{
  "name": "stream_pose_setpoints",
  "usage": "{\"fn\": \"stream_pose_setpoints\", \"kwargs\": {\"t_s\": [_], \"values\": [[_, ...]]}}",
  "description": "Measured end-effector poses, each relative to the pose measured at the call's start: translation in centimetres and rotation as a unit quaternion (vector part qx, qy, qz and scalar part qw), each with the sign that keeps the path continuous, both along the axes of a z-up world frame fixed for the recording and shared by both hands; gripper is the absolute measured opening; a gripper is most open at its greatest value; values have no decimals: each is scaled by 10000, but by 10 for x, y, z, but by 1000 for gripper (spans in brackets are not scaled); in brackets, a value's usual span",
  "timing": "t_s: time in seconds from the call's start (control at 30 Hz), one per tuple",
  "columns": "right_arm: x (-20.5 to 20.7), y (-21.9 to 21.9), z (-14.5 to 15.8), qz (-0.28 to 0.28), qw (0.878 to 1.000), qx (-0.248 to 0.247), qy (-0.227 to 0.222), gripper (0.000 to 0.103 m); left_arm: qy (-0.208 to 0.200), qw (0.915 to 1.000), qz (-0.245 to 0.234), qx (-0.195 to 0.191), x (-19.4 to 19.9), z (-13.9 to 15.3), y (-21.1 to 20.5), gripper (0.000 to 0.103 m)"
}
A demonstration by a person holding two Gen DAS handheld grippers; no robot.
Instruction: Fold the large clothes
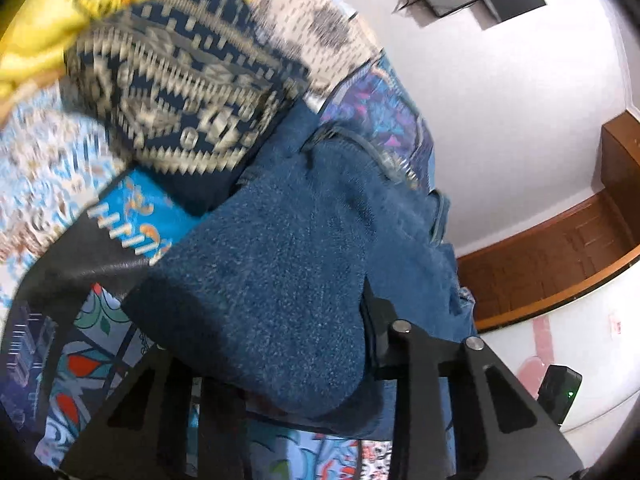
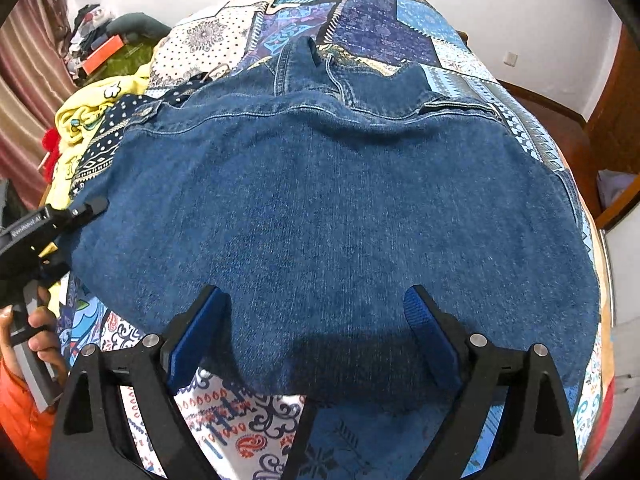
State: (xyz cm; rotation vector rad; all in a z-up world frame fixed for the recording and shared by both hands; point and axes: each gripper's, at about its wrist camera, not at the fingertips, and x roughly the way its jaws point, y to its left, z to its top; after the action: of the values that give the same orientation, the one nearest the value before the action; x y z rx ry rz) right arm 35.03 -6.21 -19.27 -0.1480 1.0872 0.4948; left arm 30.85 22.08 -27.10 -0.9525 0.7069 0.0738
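A blue denim jacket (image 2: 328, 200) lies spread flat on the patchwork bedspread (image 2: 224, 412), collar at the far end. My right gripper (image 2: 316, 320) is open, its blue-padded fingers (image 2: 430, 336) over the jacket's near hem. My left gripper (image 2: 86, 210) is at the jacket's left edge. In the left wrist view a fold of the denim (image 1: 280, 272) fills the space between its fingers (image 1: 384, 340); it is shut on the jacket.
A yellow garment (image 2: 92, 116) and a navy patterned cloth (image 2: 108, 140) are piled at the bed's left. Clutter with an orange box (image 2: 102, 56) lies beyond. A wooden bed frame (image 2: 612, 120) and white wall stand on the right.
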Motion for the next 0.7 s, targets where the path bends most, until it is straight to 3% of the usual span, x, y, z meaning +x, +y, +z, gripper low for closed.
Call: {"fn": "stream_pose_setpoints", "kwargs": {"t_s": [0.07,0.2,0.3,0.5,0.7], "values": [[-2,-1,4,21,10000,-14,63,90,-171,9998,50,96,0,16,-3,29],[-2,-4,17,-15,9998,139,165,90,-725,9970,192,-177,-4,53,3,21],[0,-2,31,-121,9993,321,165,90,-887,9955,201,281,1,82,0,19],[-1,26,60,20,9986,475,-246,90,-1302,9884,405,669,-25,120,7,18],[-2,88,36,551,9980,286,-156,90,-1426,9777,596,1422,-58,138,19,18]]}}
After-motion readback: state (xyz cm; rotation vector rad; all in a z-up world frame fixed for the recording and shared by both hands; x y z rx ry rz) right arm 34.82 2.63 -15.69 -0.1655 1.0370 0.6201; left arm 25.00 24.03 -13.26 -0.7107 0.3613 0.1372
